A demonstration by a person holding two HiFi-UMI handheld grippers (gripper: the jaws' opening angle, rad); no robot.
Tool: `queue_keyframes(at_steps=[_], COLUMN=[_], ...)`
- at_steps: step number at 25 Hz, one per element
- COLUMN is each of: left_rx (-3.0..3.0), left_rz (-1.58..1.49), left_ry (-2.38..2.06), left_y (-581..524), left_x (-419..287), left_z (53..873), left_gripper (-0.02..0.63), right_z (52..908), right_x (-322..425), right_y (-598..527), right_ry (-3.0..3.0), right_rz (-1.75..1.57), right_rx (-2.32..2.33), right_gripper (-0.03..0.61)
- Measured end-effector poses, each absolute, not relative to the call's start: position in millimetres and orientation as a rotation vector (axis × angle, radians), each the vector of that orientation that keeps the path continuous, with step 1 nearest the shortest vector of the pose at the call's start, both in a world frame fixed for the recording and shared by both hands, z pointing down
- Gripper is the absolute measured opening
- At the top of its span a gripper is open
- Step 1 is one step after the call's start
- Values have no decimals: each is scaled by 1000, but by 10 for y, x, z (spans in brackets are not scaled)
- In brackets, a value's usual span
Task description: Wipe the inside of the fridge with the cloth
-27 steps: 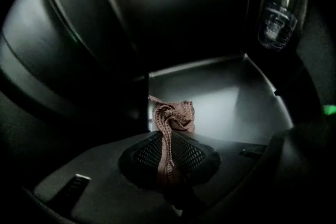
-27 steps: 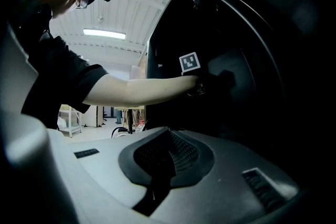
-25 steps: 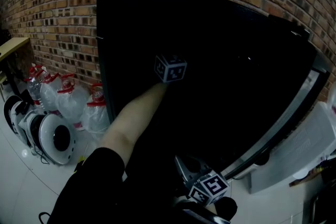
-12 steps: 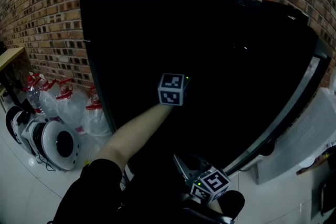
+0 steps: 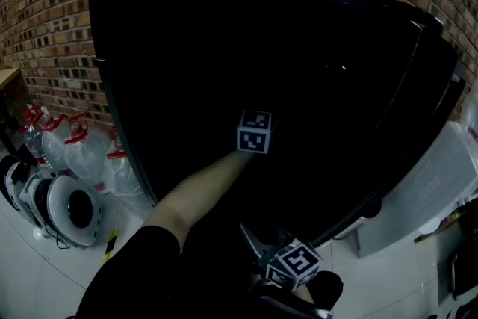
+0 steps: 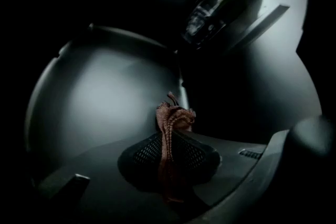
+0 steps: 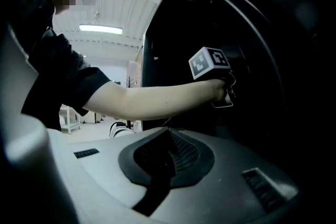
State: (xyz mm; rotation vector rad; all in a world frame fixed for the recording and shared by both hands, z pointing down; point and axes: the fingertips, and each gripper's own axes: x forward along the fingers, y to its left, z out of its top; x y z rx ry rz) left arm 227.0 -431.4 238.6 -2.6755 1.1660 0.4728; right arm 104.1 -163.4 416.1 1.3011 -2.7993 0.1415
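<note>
**Current step: cloth positioning inside the cabinet.**

The left gripper (image 6: 169, 152) is reached deep into the black fridge (image 5: 224, 33). Its jaws are pinched on a reddish-brown cloth (image 6: 173, 118). A small bunched tuft of the cloth stands out just past the jaw tips, and the rest is clamped between the pads.

Ahead of this gripper and to its left is a pale, curved inner wall (image 6: 100, 97). Above it and to its right is a dark fitting (image 6: 220, 2) that is too dim to identify. No view shows whether the tuft is touching a surface, so the wipe is judged to be between strokes rather than in contact.

The right gripper (image 7: 167, 157) is low and outside the fridge, well apart from the cloth. Its jaws are pressed together with nothing between them. Ahead of it and higher up is the person's left forearm (image 7: 152, 99), which extends into the cabinet. This gripper appears to have no part in the present step.

**Next move, requirements:**
1. Hold the pinch on the cloth. The exposed tuft is small and could pull free.
2. Bring the tuft against the wall ahead and to the left of the left gripper.
3. Angle the gripper so that the cloth, not the jaw tips, meets the surface.
4. Sweep along the wall.
</note>
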Motion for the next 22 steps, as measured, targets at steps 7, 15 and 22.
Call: queue_keyframes(at_steps=[7, 15, 22], left_rx=[-2625, -2571, -2554], left_rz=[421, 413, 363], left_ry=[1135, 1266, 1356], left_y=[-4434, -4543, -4650], left_x=[2136, 1817, 1527], left_z=[2419, 2443, 2542], left_gripper=[48, 48, 48], right_z=[4162, 4163, 4178], right_x=[810, 748, 623], right_y=[-1725, -1837, -1869], right_ry=[-2812, -2821, -2830], right_rz=[134, 156, 159], right_rx=[1202, 1184, 1123], right_gripper=[5, 5, 5])
